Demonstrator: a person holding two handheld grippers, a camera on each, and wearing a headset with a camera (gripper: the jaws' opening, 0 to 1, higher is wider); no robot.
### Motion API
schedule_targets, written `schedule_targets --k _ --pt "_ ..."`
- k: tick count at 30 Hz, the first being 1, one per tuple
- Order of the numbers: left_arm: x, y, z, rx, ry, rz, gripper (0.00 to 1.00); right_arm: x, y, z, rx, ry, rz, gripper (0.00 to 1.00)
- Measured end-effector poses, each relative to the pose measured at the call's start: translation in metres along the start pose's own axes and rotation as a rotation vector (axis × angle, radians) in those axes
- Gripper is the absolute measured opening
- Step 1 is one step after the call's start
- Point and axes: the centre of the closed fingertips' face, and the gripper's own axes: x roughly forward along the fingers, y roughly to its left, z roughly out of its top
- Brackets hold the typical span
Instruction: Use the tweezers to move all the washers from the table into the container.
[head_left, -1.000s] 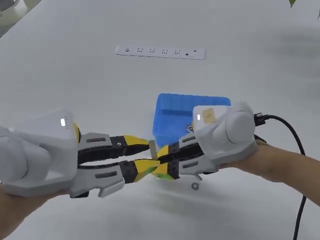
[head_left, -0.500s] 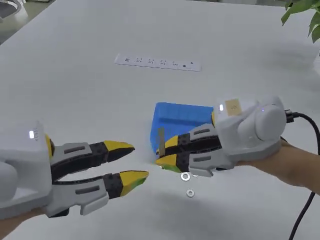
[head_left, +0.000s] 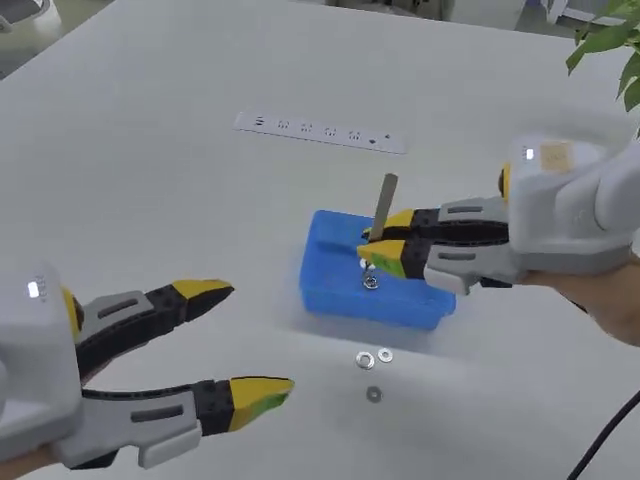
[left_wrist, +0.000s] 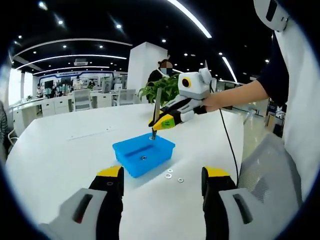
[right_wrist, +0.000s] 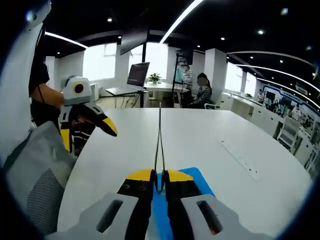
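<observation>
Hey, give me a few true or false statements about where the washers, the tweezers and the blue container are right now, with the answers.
1. The right tongs are shut on the tweezers. True.
2. The left tongs hold a washer. False: they are open and hold nothing.
3. Three washers lie on the table beside the blue container. True.
4. The blue container is empty. False: one washer lies in it.
5. The power strip lies inside the blue container. False: it lies on the table beyond it.
</observation>
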Motion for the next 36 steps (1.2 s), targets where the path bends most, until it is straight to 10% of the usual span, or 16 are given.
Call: schedule_targets --k 15,36 --pt "-0.012 0.007 -0.015 -0.067 -0.001 0.092 0.92 0.013 -0.044 -0.050 0.214 0.019 -0.106 0.10" --pt "-0.015 0.001 -0.028 -0.104 0.042 0.076 0.89 0.033 -0.029 -0.083 0.244 0.093 -0.081 0.10"
